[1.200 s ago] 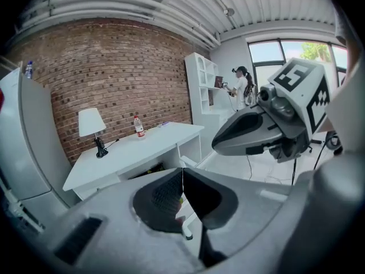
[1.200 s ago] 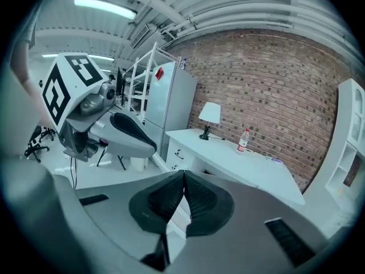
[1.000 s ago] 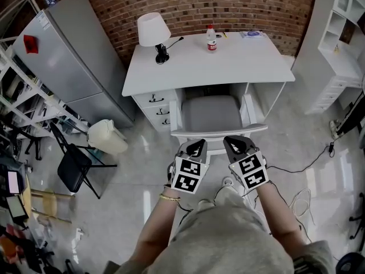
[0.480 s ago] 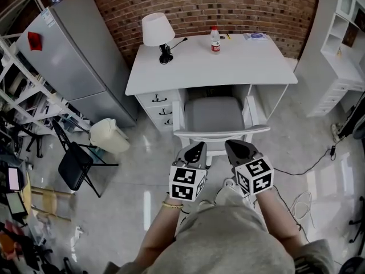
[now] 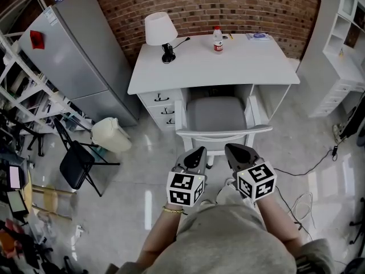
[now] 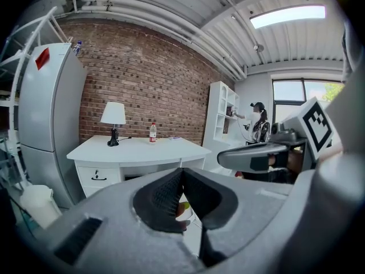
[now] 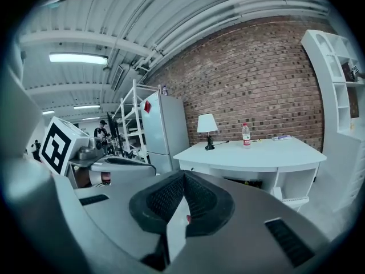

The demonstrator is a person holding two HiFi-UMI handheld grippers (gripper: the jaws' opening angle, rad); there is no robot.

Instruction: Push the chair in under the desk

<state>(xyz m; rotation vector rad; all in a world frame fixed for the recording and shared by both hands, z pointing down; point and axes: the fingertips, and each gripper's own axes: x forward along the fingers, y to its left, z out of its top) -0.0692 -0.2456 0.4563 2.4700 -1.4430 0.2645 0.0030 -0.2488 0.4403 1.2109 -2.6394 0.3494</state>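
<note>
A white chair (image 5: 219,131) with a grey seat (image 5: 214,114) stands tucked between the pedestals of the white desk (image 5: 211,64), its backrest rail facing me. My left gripper (image 5: 197,154) and right gripper (image 5: 232,150) hover side by side just short of that rail, a small gap away from it. Both are shut with nothing between the jaws. In the left gripper view the left gripper (image 6: 181,173) points at the desk (image 6: 142,149). The right gripper (image 7: 183,177) likewise faces the desk (image 7: 256,152) in its own view.
On the desk stand a white lamp (image 5: 158,29), a bottle (image 5: 218,39) and a small book (image 5: 256,36). A grey fridge (image 5: 74,56), white bin (image 5: 110,135) and black folding chair (image 5: 77,164) are on the left. White shelving (image 5: 342,44) and floor cables (image 5: 302,167) lie right.
Both grippers have drawn back from the chair's backrest and lifted a little, rolling so their marker cubes face more upward. The chair has stayed under the desk.
</note>
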